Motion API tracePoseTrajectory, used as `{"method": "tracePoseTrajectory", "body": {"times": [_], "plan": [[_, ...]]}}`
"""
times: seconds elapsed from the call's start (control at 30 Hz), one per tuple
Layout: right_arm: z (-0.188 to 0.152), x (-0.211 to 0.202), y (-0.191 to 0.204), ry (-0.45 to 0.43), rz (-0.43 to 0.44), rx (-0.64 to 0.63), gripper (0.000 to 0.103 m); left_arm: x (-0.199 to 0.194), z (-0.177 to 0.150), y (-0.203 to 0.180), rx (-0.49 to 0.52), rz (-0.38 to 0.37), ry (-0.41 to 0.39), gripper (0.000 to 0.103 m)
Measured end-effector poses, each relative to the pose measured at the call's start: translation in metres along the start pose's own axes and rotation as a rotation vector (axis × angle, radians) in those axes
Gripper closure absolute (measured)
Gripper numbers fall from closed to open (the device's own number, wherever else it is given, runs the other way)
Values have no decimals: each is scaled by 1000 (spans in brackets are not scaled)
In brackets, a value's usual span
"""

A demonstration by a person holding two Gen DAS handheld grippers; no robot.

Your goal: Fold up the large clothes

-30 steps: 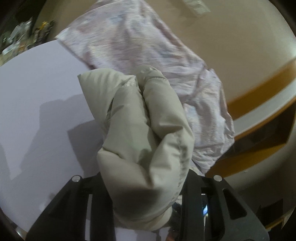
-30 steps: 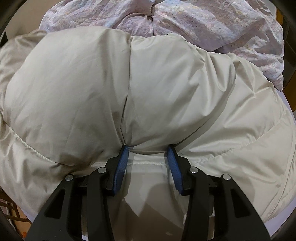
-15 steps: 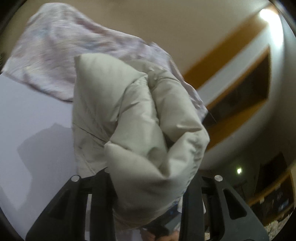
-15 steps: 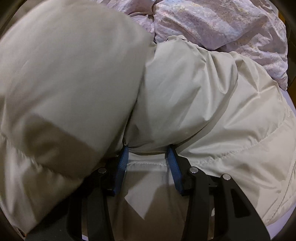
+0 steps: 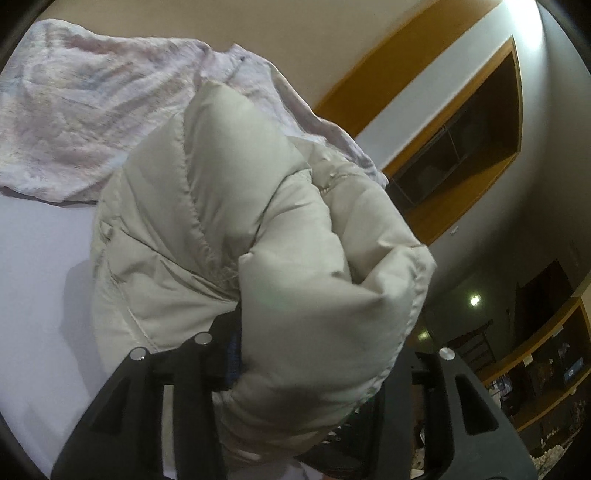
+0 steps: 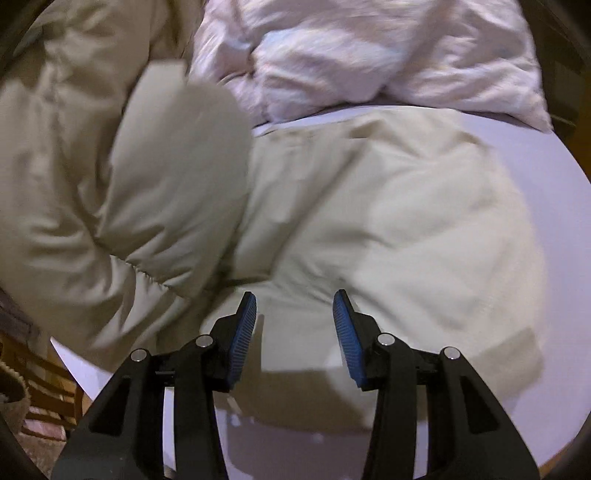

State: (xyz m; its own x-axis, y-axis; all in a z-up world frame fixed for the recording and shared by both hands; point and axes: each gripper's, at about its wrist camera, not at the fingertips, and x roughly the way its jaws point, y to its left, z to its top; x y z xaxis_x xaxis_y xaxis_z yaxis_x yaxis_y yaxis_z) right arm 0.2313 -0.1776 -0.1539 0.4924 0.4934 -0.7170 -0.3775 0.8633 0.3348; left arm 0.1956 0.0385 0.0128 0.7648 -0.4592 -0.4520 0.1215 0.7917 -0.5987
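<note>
With left gripper [image 5: 306, 373] jaws just widening around the bunched puffer jacket [image 5: 258, 240] and right gripper [image 6: 294, 334] parted, empty, the lifted bulk may slip and unfold.

Beige wall [image 5: 258, 33] w/ orange trim [image 5: 399, 55], dark recess [image 5: 476, 122], white tabletop [image 6: 546, 206].

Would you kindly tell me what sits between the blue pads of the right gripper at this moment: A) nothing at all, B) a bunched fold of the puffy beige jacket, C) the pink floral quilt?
A: the right gripper has its blue pads apart with nothing pinched, the puffy beige jacket lying just beyond them.
</note>
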Motion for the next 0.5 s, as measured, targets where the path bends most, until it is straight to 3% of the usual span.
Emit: {"method": "tracePoseTrajectory", "body": {"times": [0.4,0.5], "plan": [[-12,-26,-64,-35,-104,163,57,84,-32,-53,82,-71,200,44],[-22,-34,-74,-38,-114,187,57,108,-44,-63,94,-106,293,28]]}}
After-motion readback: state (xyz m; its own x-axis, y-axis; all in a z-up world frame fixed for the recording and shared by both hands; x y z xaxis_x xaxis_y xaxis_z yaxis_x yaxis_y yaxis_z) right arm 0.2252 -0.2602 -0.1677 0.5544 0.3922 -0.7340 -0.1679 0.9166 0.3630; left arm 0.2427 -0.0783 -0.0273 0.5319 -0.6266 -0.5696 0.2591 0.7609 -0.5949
